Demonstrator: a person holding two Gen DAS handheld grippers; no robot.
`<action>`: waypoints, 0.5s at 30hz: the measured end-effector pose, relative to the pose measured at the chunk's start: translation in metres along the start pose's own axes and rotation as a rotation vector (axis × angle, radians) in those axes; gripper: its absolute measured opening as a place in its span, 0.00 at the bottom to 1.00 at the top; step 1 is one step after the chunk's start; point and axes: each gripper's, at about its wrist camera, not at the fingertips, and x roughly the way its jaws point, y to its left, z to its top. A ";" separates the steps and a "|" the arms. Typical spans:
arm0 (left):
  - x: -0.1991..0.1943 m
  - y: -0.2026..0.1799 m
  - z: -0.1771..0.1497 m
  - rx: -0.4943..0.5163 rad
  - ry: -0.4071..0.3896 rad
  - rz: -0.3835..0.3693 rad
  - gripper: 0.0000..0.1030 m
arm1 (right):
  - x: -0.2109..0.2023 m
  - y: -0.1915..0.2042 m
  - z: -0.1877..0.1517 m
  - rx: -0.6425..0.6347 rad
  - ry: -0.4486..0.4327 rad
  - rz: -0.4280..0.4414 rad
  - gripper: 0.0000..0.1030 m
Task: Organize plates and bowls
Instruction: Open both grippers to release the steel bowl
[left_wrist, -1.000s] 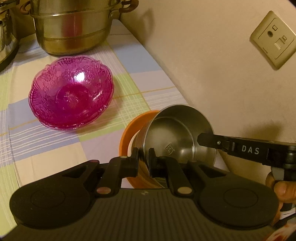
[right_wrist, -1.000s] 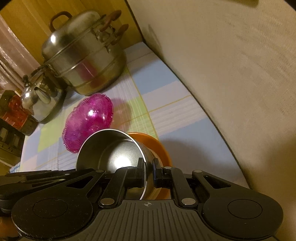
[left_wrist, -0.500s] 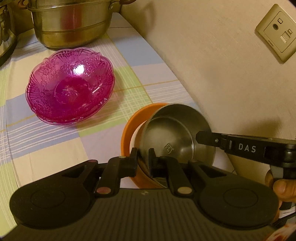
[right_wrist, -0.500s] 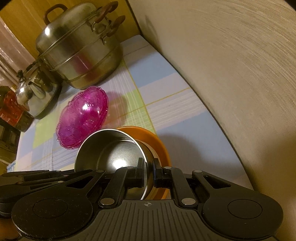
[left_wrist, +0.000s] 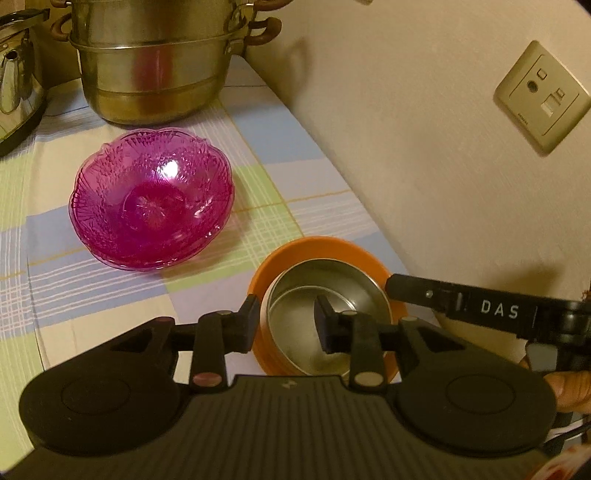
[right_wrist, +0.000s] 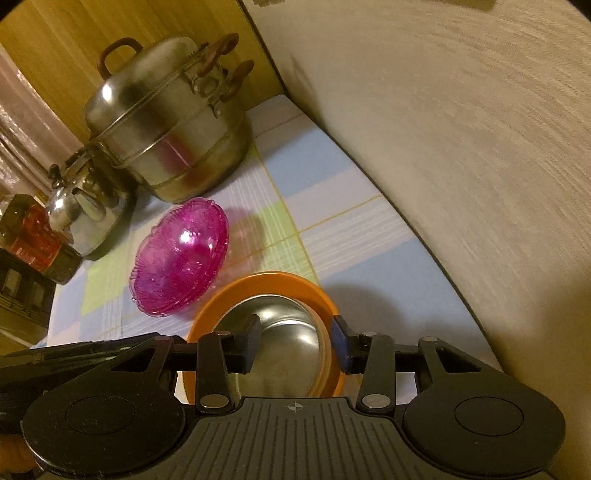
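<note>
both sets of jaws opening, left gripper (left_wrist: 284, 325) and right gripper (right_wrist: 295, 343) straddling opposite rims, pads clear. round steel bowl (left_wrist: 325, 295) nested in orange plastic bowl (left_wrist: 325, 247) directly below. ahead-left, stacked pink scalloped glass bowls (left_wrist: 151, 195) already grouped; little apparently left.

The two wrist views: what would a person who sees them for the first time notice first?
The bright pink glass bowl catches the eye, alone on the checked tablecloth in front of the big steel steamer pot. Nearer the cameras, a steel bowl sits inside an orange bowl close to the wall, with the left gripper and right gripper opening around its rim.
</note>
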 end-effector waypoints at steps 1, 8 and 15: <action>0.000 0.000 0.000 0.001 -0.002 0.001 0.27 | -0.001 0.000 0.000 0.000 -0.002 0.000 0.41; -0.001 0.001 -0.003 -0.007 -0.003 -0.003 0.27 | -0.007 -0.001 -0.002 -0.003 -0.003 -0.005 0.41; -0.002 0.001 -0.004 -0.011 -0.001 0.000 0.27 | -0.006 -0.003 -0.002 -0.004 0.003 -0.010 0.41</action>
